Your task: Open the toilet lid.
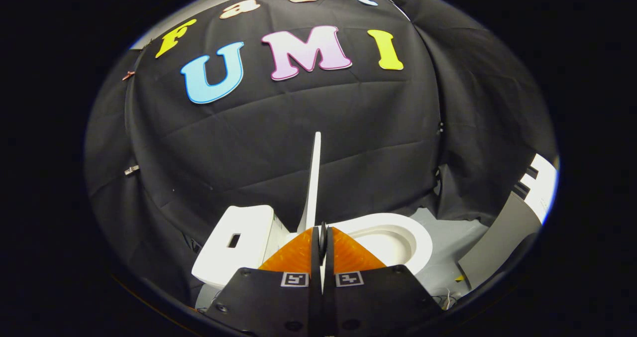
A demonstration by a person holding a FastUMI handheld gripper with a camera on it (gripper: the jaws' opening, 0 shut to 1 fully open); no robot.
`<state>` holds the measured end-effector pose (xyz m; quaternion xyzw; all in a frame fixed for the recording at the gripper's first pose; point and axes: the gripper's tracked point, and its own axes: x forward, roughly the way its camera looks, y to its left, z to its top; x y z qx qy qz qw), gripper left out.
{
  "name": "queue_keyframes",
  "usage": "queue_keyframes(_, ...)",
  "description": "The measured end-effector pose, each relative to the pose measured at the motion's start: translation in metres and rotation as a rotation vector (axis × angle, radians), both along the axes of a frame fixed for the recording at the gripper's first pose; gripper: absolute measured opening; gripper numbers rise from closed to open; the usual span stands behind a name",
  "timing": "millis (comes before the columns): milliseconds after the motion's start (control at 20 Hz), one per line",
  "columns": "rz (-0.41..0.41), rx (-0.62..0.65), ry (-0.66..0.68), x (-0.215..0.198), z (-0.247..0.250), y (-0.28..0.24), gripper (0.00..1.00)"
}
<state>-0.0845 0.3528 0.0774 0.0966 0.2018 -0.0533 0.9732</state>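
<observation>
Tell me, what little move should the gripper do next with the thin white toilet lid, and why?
Probably tip the thin white toilet lid a bit further toward the white boxy tank, then let go. The gripper looks closed on the lid's lower edge, the lid stands about upright on edge, and the round white toilet seat lies uncovered, so little is left.

The lid [313,182] stands upright between the tongs' [322,237] closed fingers, tank [239,242] left, bowl [393,240] right.
</observation>
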Motion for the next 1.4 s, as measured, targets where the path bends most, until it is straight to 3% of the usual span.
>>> queue_keyframes(1400, 0.054, -0.231, -0.122, 0.002, 0.011, 0.143, 0.05)
